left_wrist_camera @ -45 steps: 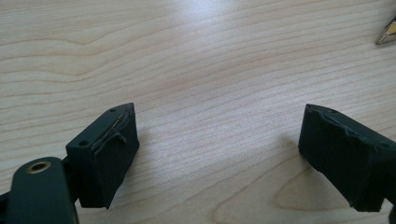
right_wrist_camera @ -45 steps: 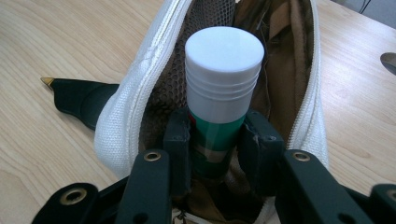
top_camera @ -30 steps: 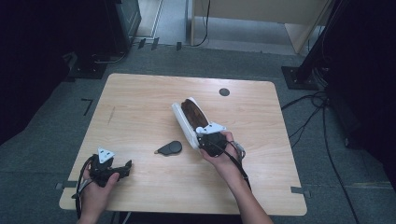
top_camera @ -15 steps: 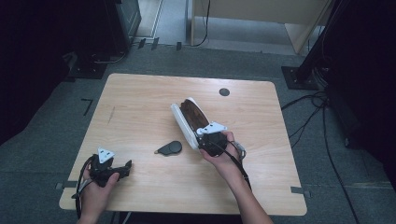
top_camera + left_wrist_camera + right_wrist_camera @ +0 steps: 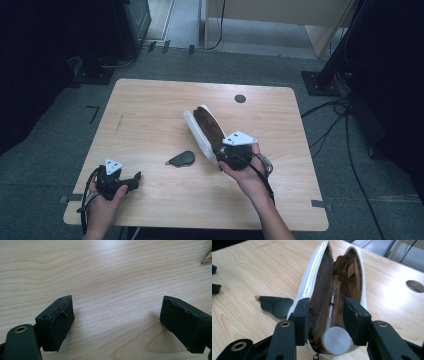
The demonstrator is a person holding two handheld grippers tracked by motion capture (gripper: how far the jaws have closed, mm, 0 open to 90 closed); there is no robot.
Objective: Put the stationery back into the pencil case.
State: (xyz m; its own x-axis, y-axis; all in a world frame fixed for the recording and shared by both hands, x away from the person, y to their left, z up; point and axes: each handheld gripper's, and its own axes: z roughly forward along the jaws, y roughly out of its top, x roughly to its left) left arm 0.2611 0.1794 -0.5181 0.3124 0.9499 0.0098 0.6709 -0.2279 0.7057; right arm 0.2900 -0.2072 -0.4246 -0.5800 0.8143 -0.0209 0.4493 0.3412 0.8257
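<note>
We see the white pouch (image 5: pixel 312 287) lying unzipped mid-counter (image 5: pixel 150 115), a pen (image 5: pixel 331 305) inside. Our right claw (image 5: pixel 326 317), jaws just widening, straddles its near end (pads barely clear). The left claw (image 5: pixel 117 322) gapes empty, near-left.

Person with two hand-held grippers: appearance

Left hand-held gripper (image 5: pixel 131 181) and right hand-held gripper (image 5: pixel 325 315): black bodies, grey three-cornered top plates, black trailing cables, brass-ringed pivot holes, worn black pads (image 5: pixel 58 322). Forearms unsleeved.

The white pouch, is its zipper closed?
No, the white pouch gapes open, showing brown lining and a pen inside.
</note>
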